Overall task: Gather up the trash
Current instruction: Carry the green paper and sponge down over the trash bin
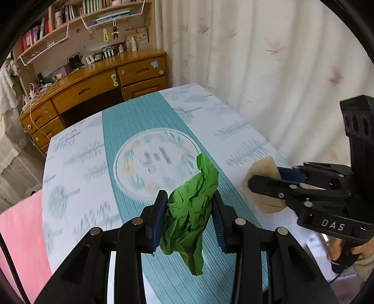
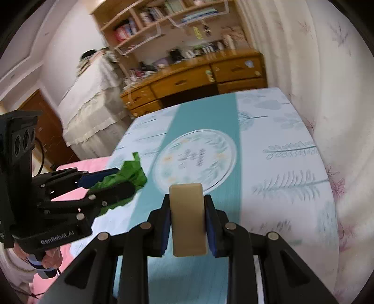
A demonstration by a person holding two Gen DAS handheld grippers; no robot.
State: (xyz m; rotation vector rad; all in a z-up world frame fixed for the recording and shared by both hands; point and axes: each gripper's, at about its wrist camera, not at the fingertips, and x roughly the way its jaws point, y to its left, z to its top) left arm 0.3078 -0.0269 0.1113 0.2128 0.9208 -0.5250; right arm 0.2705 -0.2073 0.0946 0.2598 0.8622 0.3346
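Left gripper (image 1: pixel 189 218): jaws partly closed, blue pads pressing both sides of a crumpled green paper wad (image 1: pixel 190 210). The wad is clear of the bed (image 1: pixel 77 168), hanging between the pads with a loose tail drooping below them. In the right wrist view the same wad (image 2: pixel 127 177) sticks out past the left gripper (image 2: pixel 109 184) tips.

Right gripper (image 2: pixel 188 218): jaws partly closed on a flat tan rectangular piece (image 2: pixel 188 217), looks like cardboard or a block, exact material unclear. It stands on edge between the pads, top end poking out beyond the fingertips. From the left wrist view the same tan piece (image 1: pixel 265 184) sits in the right gripper (image 1: pixel 266 181), off to the right of the green wad, the two well apart.

Below both: a bed with a teal-striped sheet and a round printed motif (image 1: pixel 154 163). Wooden desk (image 1: pixel 98 81) and bookshelf (image 1: pixel 77 21) at the far end, curtain (image 1: pixel 268 58) along the right side. Frames are motion-blurred.

A hand (image 2: pixel 50 257) grips the left gripper's handle.
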